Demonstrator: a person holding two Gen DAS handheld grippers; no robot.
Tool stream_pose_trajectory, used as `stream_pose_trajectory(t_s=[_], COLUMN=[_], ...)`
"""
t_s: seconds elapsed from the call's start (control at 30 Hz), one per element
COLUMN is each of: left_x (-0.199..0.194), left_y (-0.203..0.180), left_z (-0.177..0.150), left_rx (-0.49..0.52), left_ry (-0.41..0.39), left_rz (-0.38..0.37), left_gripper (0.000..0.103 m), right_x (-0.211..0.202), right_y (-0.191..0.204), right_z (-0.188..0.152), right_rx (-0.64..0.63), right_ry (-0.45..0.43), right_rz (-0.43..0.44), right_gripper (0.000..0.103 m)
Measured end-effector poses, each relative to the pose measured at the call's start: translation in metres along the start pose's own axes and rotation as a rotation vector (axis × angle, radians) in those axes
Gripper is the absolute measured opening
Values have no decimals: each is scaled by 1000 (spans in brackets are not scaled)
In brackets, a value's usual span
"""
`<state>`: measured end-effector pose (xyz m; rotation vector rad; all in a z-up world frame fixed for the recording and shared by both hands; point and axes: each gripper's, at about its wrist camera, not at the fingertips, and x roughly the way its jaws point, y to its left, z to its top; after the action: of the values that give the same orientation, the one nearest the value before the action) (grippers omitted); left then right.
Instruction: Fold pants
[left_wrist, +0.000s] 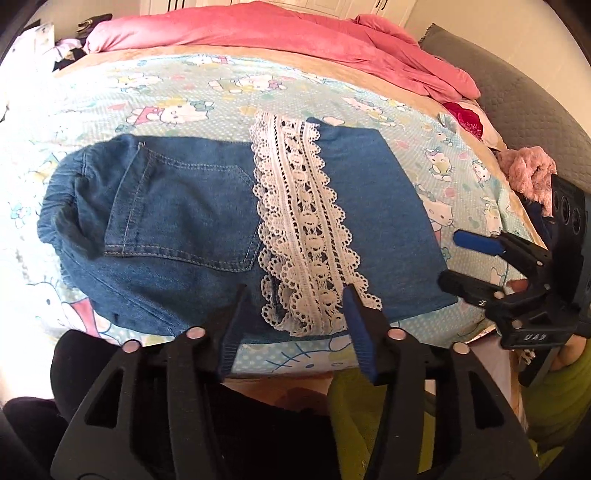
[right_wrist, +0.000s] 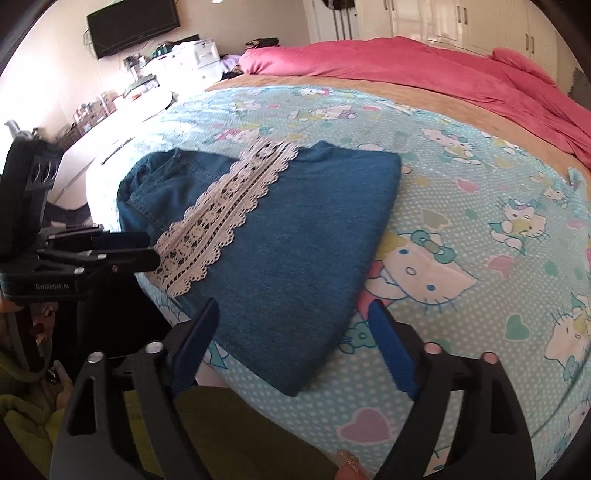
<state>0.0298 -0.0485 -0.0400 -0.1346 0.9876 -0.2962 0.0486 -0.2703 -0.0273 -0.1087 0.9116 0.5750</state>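
Blue denim pants (left_wrist: 177, 221) lie folded on the cartoon-print bedsheet (left_wrist: 184, 96), waistband at left, a white lace-trimmed hem (left_wrist: 303, 229) laid across the middle. They also show in the right wrist view (right_wrist: 303, 240), with the lace (right_wrist: 221, 214) on their left part. My left gripper (left_wrist: 295, 291) is open and empty, hovering over the pants' near edge. My right gripper (right_wrist: 291, 306) is open and empty above the pants' near right corner. It also shows at the right of the left wrist view (left_wrist: 448, 258). The left gripper appears at the left of the right wrist view (right_wrist: 153, 247).
A pink duvet (left_wrist: 295, 33) is bunched along the far side of the bed. A grey headboard (left_wrist: 517, 96) and a pink fluffy cloth (left_wrist: 528, 173) sit at right. A wall TV (right_wrist: 133, 26) and cluttered shelves (right_wrist: 177, 59) stand beyond the bed.
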Motion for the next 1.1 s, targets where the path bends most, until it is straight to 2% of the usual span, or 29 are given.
stream_pose_trajectory(t_s=[0.1,0.17,0.23,0.27,0.43,0.57,0.7,0.87,0.93,1.03,1.1], left_x=[-5,-8,-13,-15,-28,-36,-44,-46,-43,-39,-35], left_y=[-1,-1,0,0,8,23,52,93,109,123,130], left_z=[1,3,4,5,8,9,8,2,-3,-7,-10], left_rx=[6,5,7,10,0,-36,-118,-246,-307,-347,-382], left_ry=[-15,-26,-44,-52,-92,-112,-135,-133,-118,-106,-103], left_rz=[10,21,44,54,98,115,124,117,97,78,37], left_gripper=[54,66,76,80,91,93,93,93,93,93,93], right_x=[-7,-12,-16,-19,-24,-20,-6,29,46,73,91], right_y=[-5,-7,-7,-6,2,16,43,83,99,120,132], right_z=[4,9,15,20,50,80,115,147,157,169,176], right_rx=[32,35,32,33,-7,-67,-154,-256,-292,-334,-350], right_ry=[-18,-34,-48,-66,-107,-129,-121,-58,-25,31,71], right_rz=[1,-6,-16,-22,-13,7,65,144,158,199,225], right_gripper=[84,84,95,96,96,96,96,96,96,96,96])
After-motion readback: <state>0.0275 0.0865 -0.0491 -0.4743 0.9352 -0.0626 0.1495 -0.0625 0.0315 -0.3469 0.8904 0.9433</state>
